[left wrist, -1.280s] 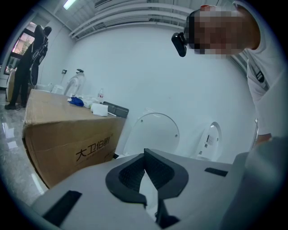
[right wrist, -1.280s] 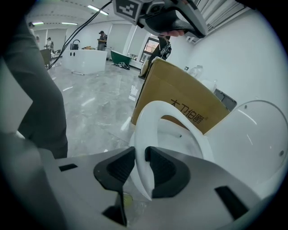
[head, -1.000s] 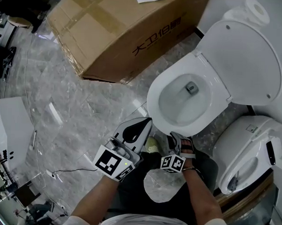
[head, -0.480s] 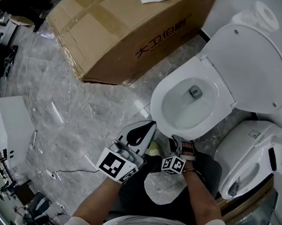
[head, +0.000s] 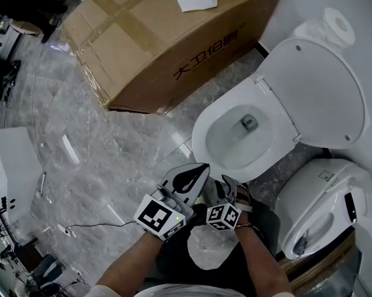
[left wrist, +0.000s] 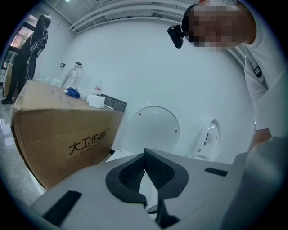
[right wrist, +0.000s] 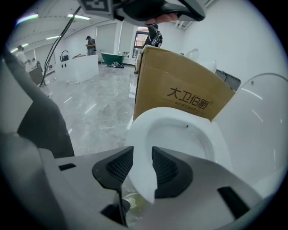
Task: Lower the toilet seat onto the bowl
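Your right gripper (head: 232, 182) sits at the front lip of the toilet seat (head: 200, 136), low in the centre of the head view. In the right gripper view that lip stands between its fingers (right wrist: 165, 167). They have just been opening and now stand wide, and neither pad looks to press on the white edge, so you hold nothing. The seat lies as a ring over the bowl. Its long axis runs from the front lip at your fingers up and to the right toward the hinge, where the lid (head: 316, 88) leans back open. The seat looks to be down already. If so, the coming move is a straight pull back toward the bottom of the frame, along that axis, so that neither finger hooks the lip and lifts it. Your left gripper (head: 198, 171) lies just left of the right one and off the seat, its fingers closed tip to tip on nothing, so the right hand is the nearer one. From above, seat and bowl rim merge white on white, so you cannot tell whether the seat rests flat all round. The underside of the lip is cut off behind your fingers, and something yellowish below them is too blurred to name.
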`<state>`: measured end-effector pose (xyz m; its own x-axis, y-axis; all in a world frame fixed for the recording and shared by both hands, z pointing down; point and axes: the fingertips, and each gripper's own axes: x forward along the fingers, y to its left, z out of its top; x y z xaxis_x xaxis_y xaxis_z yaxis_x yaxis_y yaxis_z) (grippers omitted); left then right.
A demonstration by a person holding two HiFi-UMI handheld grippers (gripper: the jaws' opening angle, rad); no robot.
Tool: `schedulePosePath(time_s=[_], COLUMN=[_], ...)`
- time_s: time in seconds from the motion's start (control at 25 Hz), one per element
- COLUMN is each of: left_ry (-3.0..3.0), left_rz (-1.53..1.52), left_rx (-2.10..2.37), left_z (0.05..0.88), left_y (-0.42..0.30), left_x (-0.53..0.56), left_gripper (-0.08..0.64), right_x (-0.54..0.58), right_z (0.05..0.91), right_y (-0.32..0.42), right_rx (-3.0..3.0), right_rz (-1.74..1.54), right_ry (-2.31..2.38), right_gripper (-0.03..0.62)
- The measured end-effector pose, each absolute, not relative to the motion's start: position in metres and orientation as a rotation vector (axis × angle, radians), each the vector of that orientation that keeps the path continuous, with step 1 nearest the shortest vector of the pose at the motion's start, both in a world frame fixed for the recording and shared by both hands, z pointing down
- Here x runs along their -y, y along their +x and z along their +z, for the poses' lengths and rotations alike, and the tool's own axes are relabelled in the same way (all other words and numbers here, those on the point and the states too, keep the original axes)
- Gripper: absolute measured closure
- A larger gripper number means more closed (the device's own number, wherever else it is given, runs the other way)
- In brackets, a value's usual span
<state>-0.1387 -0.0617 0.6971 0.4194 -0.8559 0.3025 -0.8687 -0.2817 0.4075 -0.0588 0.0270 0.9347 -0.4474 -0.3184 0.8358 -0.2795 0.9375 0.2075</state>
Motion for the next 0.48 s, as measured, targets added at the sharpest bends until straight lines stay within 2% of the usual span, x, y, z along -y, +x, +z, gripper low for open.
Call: schedulePosePath(time_s=[0.16,0.32,0.48], left_ry=[2.174,2.191,2.241], left_rz=[0.022,-0.002,-0.043], left_rx=[1.469,1.489,1.498], left_z=[0.656,0.593,0.514], left_y=[-0.138,-0.139,-0.136], left_x=[0.06,0.056,0.05], left_gripper=[0.563,0.563,0.563], right_x=[-0.009,0.007,0.029], right_z=[0.86,0.74,0.621], right_y=[-0.067,-0.075,-0.067], right_rx=[2.183,2.377,2.513], right_rz=[0.155,0.452,0.475], right_ry=[0.476,0.513,0.62], right_gripper=[0.46,0.469,0.506])
